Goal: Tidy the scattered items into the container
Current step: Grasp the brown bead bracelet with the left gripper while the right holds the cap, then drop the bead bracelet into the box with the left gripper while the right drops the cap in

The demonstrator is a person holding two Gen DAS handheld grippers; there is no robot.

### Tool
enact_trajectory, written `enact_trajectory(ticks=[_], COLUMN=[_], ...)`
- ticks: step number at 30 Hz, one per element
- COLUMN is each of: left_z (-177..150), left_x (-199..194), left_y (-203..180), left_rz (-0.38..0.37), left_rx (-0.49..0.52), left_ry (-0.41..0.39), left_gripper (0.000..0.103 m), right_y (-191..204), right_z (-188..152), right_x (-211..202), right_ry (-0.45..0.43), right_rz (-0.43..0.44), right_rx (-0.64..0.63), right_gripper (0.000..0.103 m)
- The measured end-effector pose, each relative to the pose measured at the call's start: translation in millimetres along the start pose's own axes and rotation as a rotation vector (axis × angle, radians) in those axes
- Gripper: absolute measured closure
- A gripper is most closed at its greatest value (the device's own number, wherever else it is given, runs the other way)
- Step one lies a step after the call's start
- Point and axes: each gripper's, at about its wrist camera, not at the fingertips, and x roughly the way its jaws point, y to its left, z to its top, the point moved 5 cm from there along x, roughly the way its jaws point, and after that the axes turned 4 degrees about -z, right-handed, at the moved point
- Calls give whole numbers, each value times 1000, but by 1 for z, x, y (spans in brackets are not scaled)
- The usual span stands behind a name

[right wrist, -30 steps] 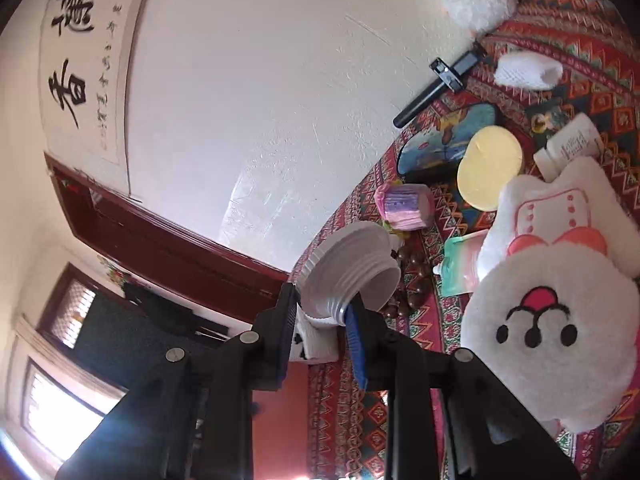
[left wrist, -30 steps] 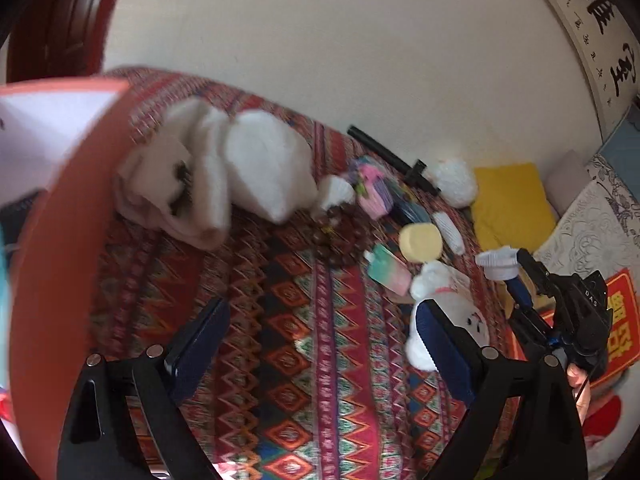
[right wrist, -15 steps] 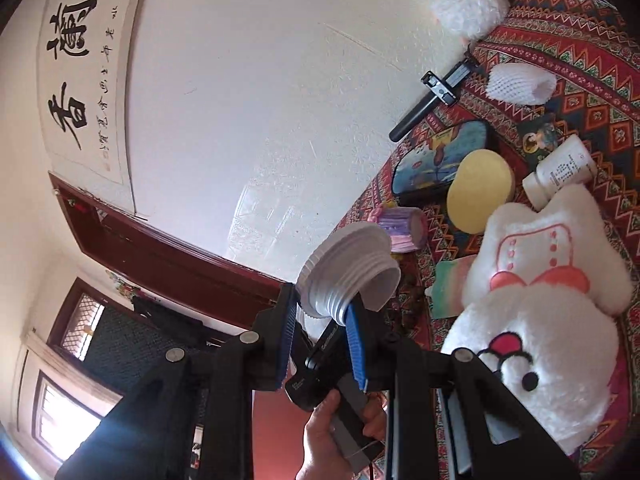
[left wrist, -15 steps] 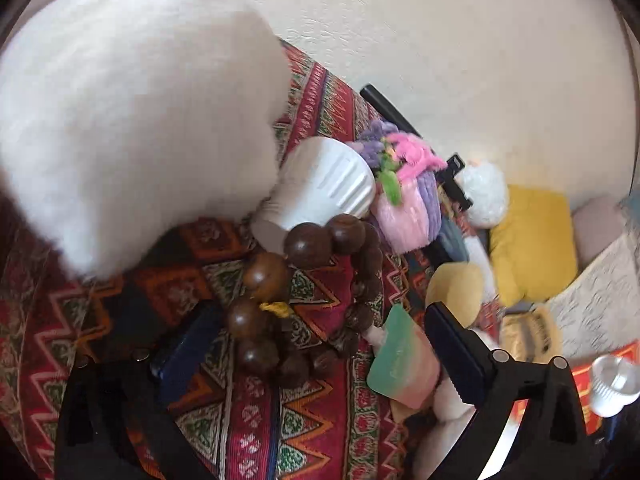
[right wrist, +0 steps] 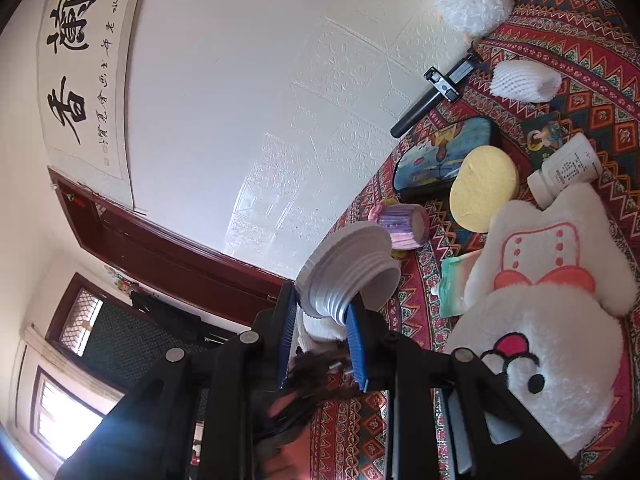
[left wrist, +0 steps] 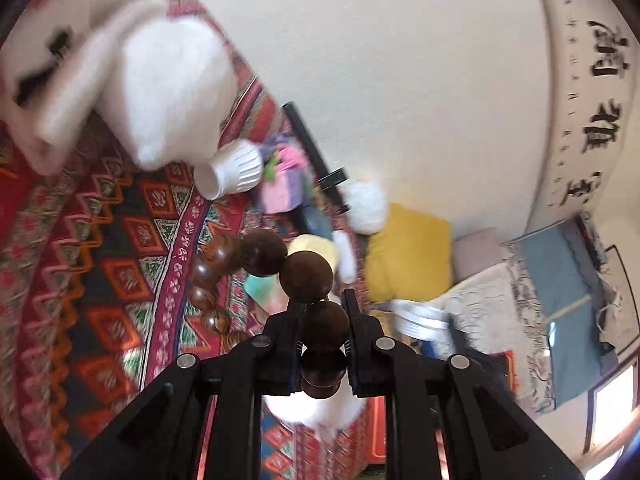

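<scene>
Patterned red cloth (left wrist: 120,248) covers the surface below a white wall. Left gripper (left wrist: 323,314) clamped on a wooden bead bracelet (left wrist: 306,276), its loop hanging over the cloth. Right gripper (right wrist: 322,316) pinches a white threaded lid (right wrist: 348,270). Container possibly out of frame.

Both views look forward along their own fingers, low and close over the patterned cloth (left wrist: 120,248), tilted toward the white wall (right wrist: 248,100). Shared ground: yellow sponge (right wrist: 484,188), purple knitted pot (left wrist: 280,192), black stick (right wrist: 432,100), calligraphy scroll (left wrist: 580,100).
</scene>
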Motion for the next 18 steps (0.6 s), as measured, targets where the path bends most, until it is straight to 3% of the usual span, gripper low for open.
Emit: enact_trajectory(ticks=[5, 9, 13, 16, 17, 18], left_z=[5, 33, 61, 77, 82, 85], left_x=[-113, -215, -296, -334, -343, -350], left_y=[-36, -59, -63, -44, -34, -22], left_rz=[-45, -63, 22, 55, 97, 189], left_rx=[24, 90, 170, 142, 124, 97], left_ry=[-137, -318, -506, -590, -617, -641], left_gripper=[89, 88, 88, 88, 88, 87], right_y=[7, 16, 27, 38, 41, 45], right_z=[-11, -23, -38, -51, -56, -60], right_x=[11, 23, 37, 48, 52, 55], right_ry=[27, 47, 78, 100, 109, 119], right_rz=[-21, -54, -74, -89, -93, -96], right_rx=[-29, -72, -120, -168, -183, -200], right_gripper=[80, 80, 80, 80, 80, 80])
